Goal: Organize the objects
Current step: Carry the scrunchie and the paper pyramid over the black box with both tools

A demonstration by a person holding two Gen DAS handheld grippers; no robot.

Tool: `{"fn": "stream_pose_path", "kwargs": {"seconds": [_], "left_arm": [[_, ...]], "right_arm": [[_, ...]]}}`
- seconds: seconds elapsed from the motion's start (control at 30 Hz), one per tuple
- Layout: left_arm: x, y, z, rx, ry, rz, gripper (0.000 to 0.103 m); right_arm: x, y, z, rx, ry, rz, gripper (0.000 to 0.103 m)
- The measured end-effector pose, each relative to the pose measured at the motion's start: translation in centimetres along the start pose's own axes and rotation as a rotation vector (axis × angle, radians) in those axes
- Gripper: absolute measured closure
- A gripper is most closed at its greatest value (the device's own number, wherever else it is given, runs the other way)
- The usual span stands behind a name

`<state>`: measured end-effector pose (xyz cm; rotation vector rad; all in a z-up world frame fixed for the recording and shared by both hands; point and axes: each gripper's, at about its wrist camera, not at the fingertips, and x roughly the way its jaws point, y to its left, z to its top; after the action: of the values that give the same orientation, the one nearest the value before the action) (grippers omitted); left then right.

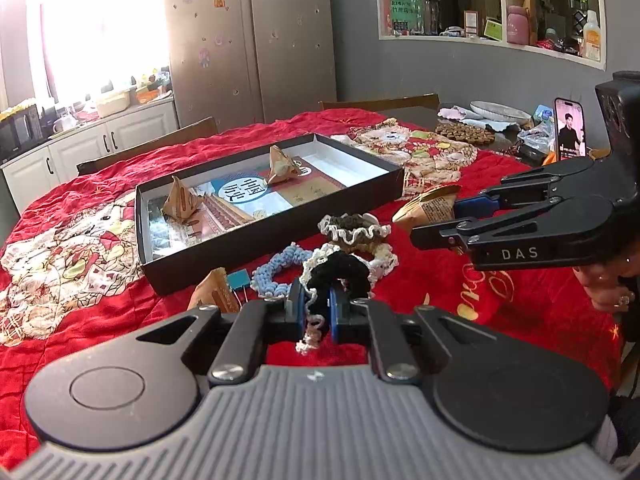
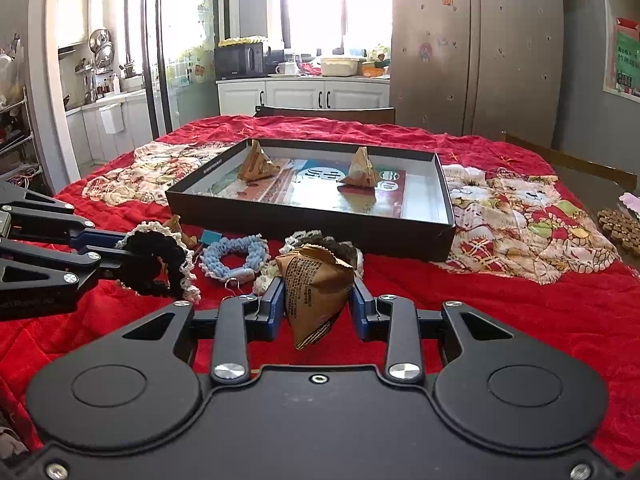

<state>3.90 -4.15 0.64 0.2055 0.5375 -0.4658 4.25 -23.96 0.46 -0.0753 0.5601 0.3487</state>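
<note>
My left gripper is shut on a black scrunchie with cream lace trim, lifted just off the red cloth; the right wrist view shows that gripper and the black scrunchie at the left. My right gripper is shut on a brown pyramid-shaped snack packet, and the left wrist view shows the right gripper holding the packet at the right. A black shallow box holds two similar packets. A blue scrunchie and a brown frilled one lie before the box.
Another brown packet and a small blue binder clip lie near the box's front left corner. A phone, a plate and a beaded mat sit at the table's far right. Chair backs stand beyond the table.
</note>
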Motion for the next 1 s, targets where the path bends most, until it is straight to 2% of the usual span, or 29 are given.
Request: {"fn": "stream_pose_path", "kwargs": {"seconds": [0.57, 1.0], "left_arm": [[0.0, 1.4, 3.0, -0.022, -0.085, 0.033, 0.089], [1.4, 2.9, 5.1, -0.039, -0.127, 0.077, 0.089]], "right_arm": [[-0.2, -0.4, 3.2, 0.000, -0.064, -0.004, 0.071], [2.1, -1.7, 6.7, 0.028, -0.068, -0.003, 0.071]]}}
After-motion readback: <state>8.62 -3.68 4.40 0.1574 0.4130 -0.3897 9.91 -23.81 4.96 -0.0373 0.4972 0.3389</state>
